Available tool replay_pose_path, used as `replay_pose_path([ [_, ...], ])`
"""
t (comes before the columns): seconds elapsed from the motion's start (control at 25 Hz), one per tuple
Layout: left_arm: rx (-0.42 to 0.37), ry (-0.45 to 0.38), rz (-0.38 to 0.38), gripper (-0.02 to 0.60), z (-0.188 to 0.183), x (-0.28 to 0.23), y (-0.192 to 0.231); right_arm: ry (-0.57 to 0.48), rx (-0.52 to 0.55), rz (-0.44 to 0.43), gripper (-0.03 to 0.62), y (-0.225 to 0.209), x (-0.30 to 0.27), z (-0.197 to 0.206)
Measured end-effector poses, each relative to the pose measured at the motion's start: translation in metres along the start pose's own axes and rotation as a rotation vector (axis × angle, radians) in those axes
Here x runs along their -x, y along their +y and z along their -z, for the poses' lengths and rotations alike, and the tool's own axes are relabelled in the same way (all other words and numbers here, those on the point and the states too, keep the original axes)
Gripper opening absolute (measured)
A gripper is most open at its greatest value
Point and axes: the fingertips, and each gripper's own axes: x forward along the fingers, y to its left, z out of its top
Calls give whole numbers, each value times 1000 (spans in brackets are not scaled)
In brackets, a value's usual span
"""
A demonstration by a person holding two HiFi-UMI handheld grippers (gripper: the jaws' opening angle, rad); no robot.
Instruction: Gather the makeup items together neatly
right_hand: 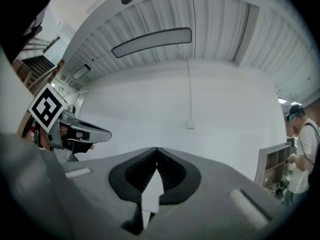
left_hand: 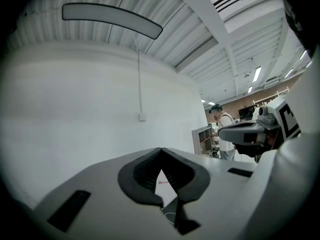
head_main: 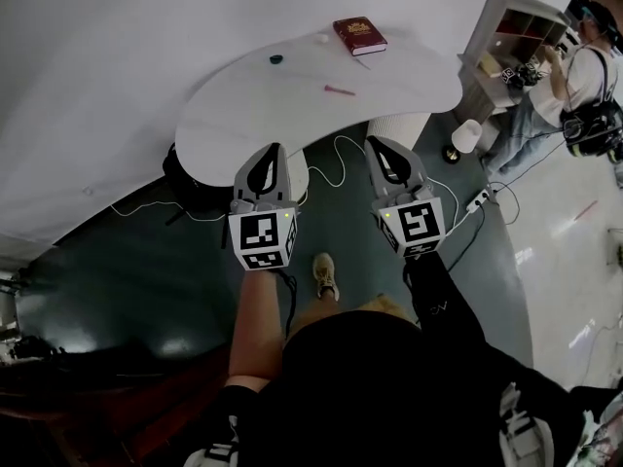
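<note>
A white curved table (head_main: 234,100) lies ahead of me. On it are a thin pink makeup pencil (head_main: 340,90), a small dark round item (head_main: 276,59) and a small white item (head_main: 322,39), spread apart. My left gripper (head_main: 274,150) and right gripper (head_main: 376,143) are held side by side, level, short of the table's near edge and over the dark floor. Both are shut with nothing in them. In the left gripper view the tips (left_hand: 161,150) meet, and the pink pencil (left_hand: 162,182) shows below them. In the right gripper view the tips (right_hand: 156,149) also meet.
A red book (head_main: 359,35) lies at the table's far side. A person (head_main: 589,71) stands at a shelf unit (head_main: 516,32) on the right. A white cable (head_main: 336,168) and a power strip (head_main: 479,200) lie on the floor. A dark bag (head_main: 185,178) sits under the table's left end.
</note>
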Motion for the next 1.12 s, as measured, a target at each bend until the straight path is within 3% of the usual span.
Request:
replay_pose_path([
  [0.36, 3, -9, 56, 9, 6, -115, 80, 20, -7, 45, 5, -27, -128, 18],
  [0.76, 10, -7, 98, 9, 14, -208, 114, 27, 2, 90, 5, -72, -207, 31],
  [1.12, 13, 17, 50, 9, 28, -294, 139, 1, -23, 18, 5, -115, -297, 50],
])
